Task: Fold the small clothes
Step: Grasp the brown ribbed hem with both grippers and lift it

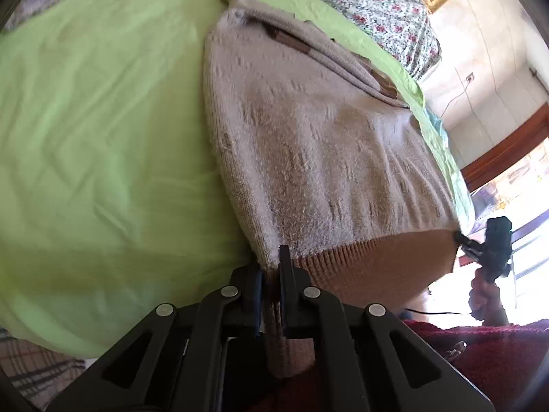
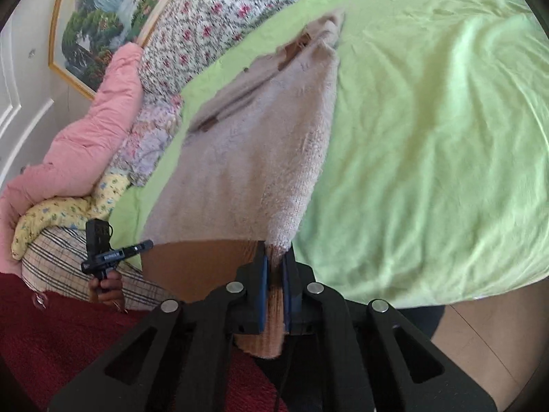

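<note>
**Both tongs clamped on the sweater hem**

A beige knitted sweater [image 1: 308,144] lies stretched over the green sheet [image 1: 103,120] of the bed, its far end toward the flowered cover [image 2: 212,10]. The left tongs [image 1: 271,274] are closed on one corner of the brown ribbed hem [image 1: 370,261], with cloth hanging down between the fingers. The right tongs [image 2: 274,267] are closed on the other corner in the same way. In the left view the right tongs show only small and dark at the hem's far corner, against bright window glare. The underside of the lifted hem is in shadow. The sleeves are hard to make out; folds and brown patches near the far end are blurred.
</note>
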Available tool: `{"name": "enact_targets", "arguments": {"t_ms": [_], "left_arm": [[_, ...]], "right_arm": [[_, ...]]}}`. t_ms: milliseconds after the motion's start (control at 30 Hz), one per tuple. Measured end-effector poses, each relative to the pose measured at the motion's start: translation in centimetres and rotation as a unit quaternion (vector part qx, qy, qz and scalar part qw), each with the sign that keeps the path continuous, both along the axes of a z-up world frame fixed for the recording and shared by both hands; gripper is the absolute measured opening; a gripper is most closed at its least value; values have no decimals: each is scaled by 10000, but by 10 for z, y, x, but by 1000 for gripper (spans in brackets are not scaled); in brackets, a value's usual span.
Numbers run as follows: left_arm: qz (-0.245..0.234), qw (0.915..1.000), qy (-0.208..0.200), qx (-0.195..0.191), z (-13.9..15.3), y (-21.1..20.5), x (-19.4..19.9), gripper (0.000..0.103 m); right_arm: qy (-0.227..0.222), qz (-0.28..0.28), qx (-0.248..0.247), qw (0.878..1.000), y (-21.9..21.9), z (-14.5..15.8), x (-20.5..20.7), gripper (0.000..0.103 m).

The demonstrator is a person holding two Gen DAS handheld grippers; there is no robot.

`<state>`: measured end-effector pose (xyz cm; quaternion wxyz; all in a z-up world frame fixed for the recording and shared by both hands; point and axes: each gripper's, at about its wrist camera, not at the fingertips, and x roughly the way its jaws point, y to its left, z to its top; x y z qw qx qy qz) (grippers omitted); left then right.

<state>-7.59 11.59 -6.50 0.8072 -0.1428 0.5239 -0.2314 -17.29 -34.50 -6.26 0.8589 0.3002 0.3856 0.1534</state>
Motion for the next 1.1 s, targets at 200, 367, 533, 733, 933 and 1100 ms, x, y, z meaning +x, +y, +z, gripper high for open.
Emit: {"name": "enact_targets", "arguments": {"t_ms": [200, 367, 533, 733, 933, 1100], "left_arm": [[-226, 9992, 263, -191, -5, -6, 3, 39], [-517, 9985, 162, -44, -4, -24, 4, 55], [-651, 9978, 49, 144, -5, -27, 2, 8], [-470, 9989, -61, -4, 1, -8, -11, 5], [-252, 9965, -418, -672, 31, 8, -7, 5], [-76, 9922, -753, -992, 61, 15, 5, 5]], "right_arm": [[424, 166, 112, 9989, 9, -23, 14, 14], [489, 369, 13, 9981, 17, -32, 21, 18], [346, 509, -39, 9981, 24, -32, 21, 15], [23, 635, 521, 9966, 18, -18, 0, 8], [-552, 612, 1145, 9900, 10, 8, 0, 7], [-996, 459, 1485, 9828, 8, 30, 11, 7]]}}
